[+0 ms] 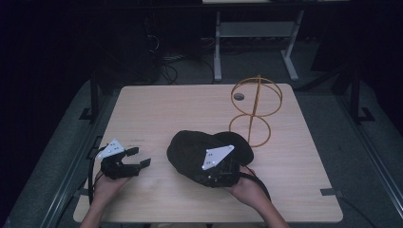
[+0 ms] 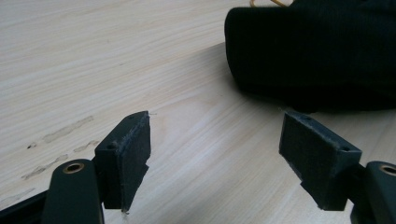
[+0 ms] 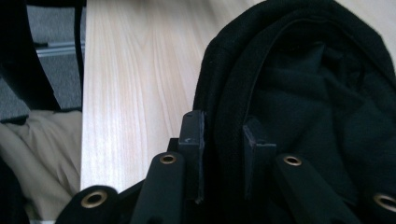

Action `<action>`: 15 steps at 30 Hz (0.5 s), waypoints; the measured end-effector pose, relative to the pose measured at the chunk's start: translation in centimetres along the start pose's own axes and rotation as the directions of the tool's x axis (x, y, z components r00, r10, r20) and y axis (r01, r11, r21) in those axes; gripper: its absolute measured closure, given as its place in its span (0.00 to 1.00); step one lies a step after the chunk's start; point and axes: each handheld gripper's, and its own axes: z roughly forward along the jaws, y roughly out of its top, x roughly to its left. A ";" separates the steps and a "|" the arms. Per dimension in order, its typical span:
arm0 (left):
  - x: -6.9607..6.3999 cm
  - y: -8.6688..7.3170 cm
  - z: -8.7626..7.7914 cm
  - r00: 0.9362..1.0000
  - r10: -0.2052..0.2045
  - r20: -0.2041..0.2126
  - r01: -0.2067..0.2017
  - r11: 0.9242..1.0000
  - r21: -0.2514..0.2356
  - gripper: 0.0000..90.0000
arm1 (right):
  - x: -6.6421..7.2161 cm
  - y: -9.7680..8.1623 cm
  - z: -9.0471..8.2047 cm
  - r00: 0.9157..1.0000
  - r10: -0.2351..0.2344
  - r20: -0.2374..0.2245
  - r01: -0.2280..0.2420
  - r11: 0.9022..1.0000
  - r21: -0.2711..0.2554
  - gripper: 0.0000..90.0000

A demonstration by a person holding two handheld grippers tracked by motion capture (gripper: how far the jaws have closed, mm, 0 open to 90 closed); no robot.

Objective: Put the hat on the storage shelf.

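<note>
Now your right gripper (image 3: 223,140) has its fingers clamped on the black cap's (image 1: 199,147) near rim. Your left gripper (image 1: 139,156), fingers spread and empty, sits just left of the cap on the counter (image 1: 157,109).

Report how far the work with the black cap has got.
Done: the right gripper has its jaws closed on the rim of the black cap. In hand: the cap lies on the table, not lifted. Left: the left gripper is open beside it, and the yellow wire stand carries nothing.
</note>
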 end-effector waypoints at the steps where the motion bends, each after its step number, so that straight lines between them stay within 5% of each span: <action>1: -0.1 0.0 0.0 1.000 0.004 0.002 -0.004 1.000 0.005 0.28 | 0.0 0.0 -0.2 1.000 0.003 0.003 -0.003 1.000 -0.009 0.81; 15: -0.2 0.1 0.1 1.000 0.002 0.004 -0.002 1.000 -0.005 0.28 | -0.5 0.4 -1.5 1.000 0.028 -0.008 -0.029 0.997 -0.067 0.81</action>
